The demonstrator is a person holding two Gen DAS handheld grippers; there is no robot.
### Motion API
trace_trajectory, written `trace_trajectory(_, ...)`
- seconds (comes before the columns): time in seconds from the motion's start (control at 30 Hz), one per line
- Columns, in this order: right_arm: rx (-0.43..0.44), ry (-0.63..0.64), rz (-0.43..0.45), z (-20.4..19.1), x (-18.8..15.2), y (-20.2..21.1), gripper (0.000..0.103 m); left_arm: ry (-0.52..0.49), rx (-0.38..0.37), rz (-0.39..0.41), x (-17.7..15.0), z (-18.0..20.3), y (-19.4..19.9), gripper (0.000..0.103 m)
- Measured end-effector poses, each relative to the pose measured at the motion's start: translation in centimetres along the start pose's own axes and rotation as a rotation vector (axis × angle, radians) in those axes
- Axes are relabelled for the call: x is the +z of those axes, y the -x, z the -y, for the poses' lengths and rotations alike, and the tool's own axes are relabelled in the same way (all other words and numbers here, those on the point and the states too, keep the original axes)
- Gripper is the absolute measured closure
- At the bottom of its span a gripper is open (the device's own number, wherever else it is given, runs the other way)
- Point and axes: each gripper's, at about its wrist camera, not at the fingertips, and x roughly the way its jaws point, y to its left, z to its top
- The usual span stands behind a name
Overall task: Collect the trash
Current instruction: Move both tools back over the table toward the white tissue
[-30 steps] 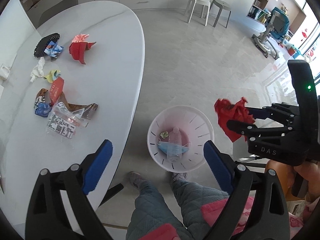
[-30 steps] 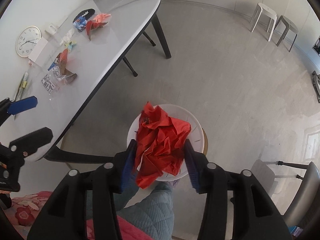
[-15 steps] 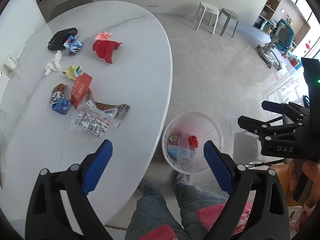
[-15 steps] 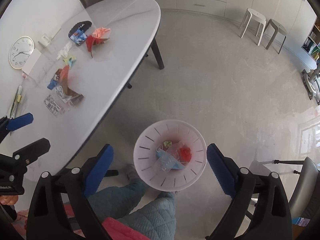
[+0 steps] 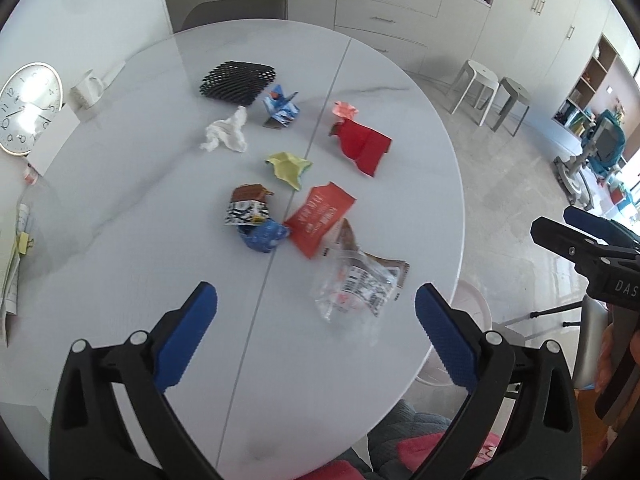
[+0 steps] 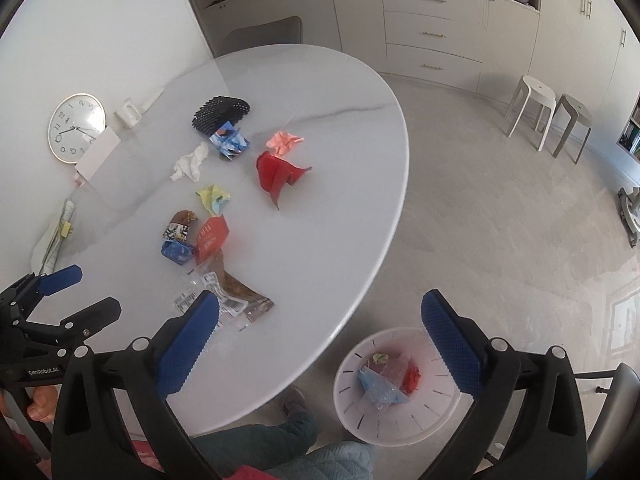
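White oval table (image 5: 120, 208) fills left and centre of both views; its curved edge runs down the right side, open grey floor (image 6: 500, 200) beyond it, two stools (image 6: 548, 116) and drawer cabinets (image 6: 432, 36) upper right. Trash sits loose mid-table, well in from the edge: black mesh piece (image 5: 238, 82), white tissue (image 5: 226, 134), red paper (image 5: 362, 146), yellow wrapper (image 5: 288, 166), red packet (image 5: 320, 216), blue wrapper (image 5: 262, 236), clear plastic bag (image 5: 356, 288) nearest the edge. Clock (image 5: 30, 108) and mug (image 5: 86, 88) far left. White bin (image 6: 400, 388) on floor, lower right of right view, just off table edge, holding a blue mask and scraps. Left tool (image 5: 316, 336) jaws opening wide, nothing between, above bare table just below the clear bag. Right tool (image 6: 320, 344) opening wide, empty, straddling table edge and bin.
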Motion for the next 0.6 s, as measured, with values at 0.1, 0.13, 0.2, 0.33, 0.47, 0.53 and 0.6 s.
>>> trace_trajectory(0.1,0.007,0.012,0.004,-1.9,0.8,-0.8,0.002,0.031,0.009,0.007,0.4,-2.5,0.0,0.008)
trace_trajectory(0.13,0.008,0.016,0.003,-2.5,1.0,-1.0,0.002,0.044,0.012,0.006,0.4,-3.3,0.0,0.008)
trace_trajectory(0.2,0.012,0.027,0.001,-3.7,1.4,-1.4,0.002,0.062,0.011,0.006,0.6,-4.7,-0.1,0.008)
trace_trajectory(0.33,0.009,0.059,-0.003,-5.8,2.3,-2.2,0.002,0.085,0.02,0.011,1.0,-6.8,-0.5,0.008)
trace_trajectory(0.47,0.016,0.083,-0.003,-7.0,3.8,-2.9,0.002,0.109,0.017,0.015,2.1,-8.1,-1.2,0.008)
trace_trajectory(0.53,0.014,0.098,-0.003,-7.5,4.8,-3.5,0.002,0.118,0.024,0.019,2.9,-8.5,-1.7,0.008)
trace_trajectory(0.6,0.015,0.112,-0.007,-7.7,5.9,-4.3,0.002,0.128,0.027,0.023,4.0,-9.0,-2.3,0.008)
